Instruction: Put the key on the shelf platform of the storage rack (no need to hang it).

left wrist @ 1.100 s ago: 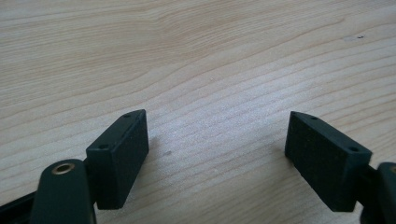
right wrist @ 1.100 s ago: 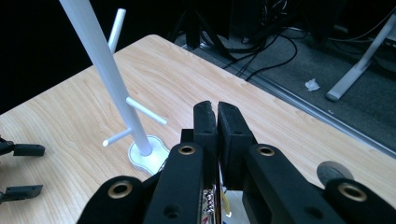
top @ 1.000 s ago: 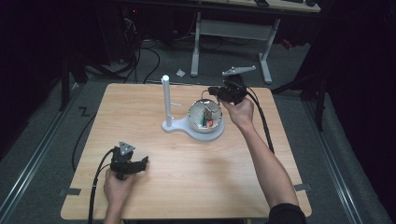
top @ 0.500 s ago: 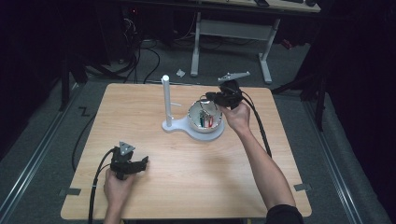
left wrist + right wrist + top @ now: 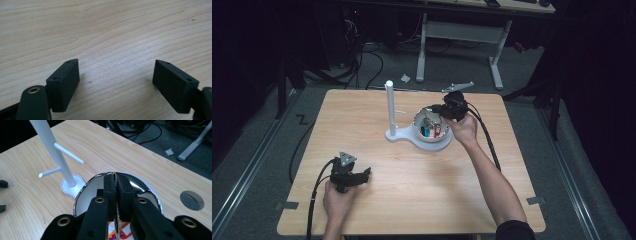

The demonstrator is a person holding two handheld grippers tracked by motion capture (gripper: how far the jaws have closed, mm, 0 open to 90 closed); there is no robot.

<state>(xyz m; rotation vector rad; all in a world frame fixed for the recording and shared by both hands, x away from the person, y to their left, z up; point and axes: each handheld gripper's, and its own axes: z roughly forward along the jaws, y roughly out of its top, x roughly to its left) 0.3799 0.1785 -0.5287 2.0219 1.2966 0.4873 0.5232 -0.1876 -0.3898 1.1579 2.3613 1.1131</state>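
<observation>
One bowl (image 5: 432, 131), mouth up, on the white stand base (image 5: 399, 135) mid-counter (image 5: 412, 200); one upright post (image 5: 390, 107), two pegs. Contents: perhaps three small coloured items. Right gripper (image 5: 115, 185) fingers closed over the bowl rim. Left gripper (image 5: 116, 85) fingers open, empty, near the counter front.

This looks like a lab or a technical workroom. A plain wooden table (image 5: 412, 200) stands alone on grey carpet floor (image 5: 257, 150), with dark curtains (image 5: 602, 100) around it. Many black cables (image 5: 367, 65) lie on the floor behind. A second desk with white metal legs (image 5: 497, 65) stands at the back.
</observation>
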